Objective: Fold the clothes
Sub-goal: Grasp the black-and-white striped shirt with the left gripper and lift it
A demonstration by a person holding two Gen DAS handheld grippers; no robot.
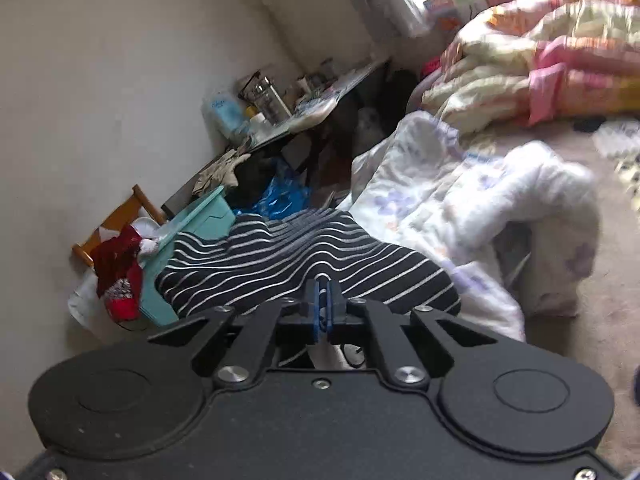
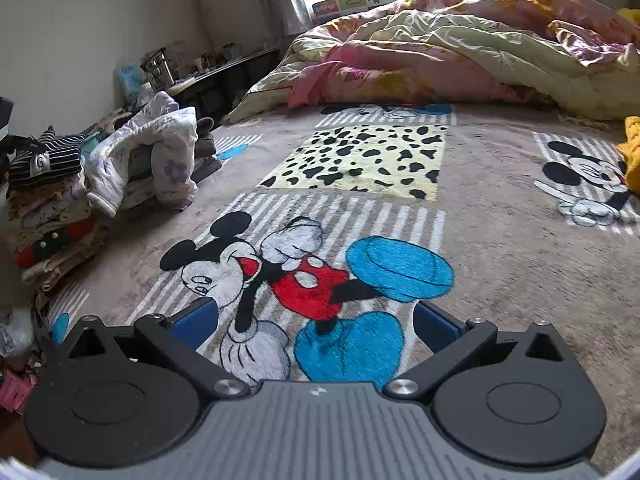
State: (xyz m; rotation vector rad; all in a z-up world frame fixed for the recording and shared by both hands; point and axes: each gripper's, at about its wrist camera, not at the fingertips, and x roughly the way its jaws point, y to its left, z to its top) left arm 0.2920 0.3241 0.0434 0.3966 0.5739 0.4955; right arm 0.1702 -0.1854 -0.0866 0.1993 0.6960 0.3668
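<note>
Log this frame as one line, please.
left hand-held gripper: shut, at striped garment | right hand-held gripper: open, empty, over cartoon blanket | folding: not started

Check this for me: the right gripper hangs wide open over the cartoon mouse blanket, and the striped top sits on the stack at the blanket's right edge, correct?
Not quite. The striped top sits on the stack at the left edge of the blanket, as the right wrist view shows. The right gripper is indeed wide open over it.

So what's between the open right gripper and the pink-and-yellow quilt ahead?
Only bare cartoon-print blanket lies between the right gripper and quilt, in the right wrist view.
</note>
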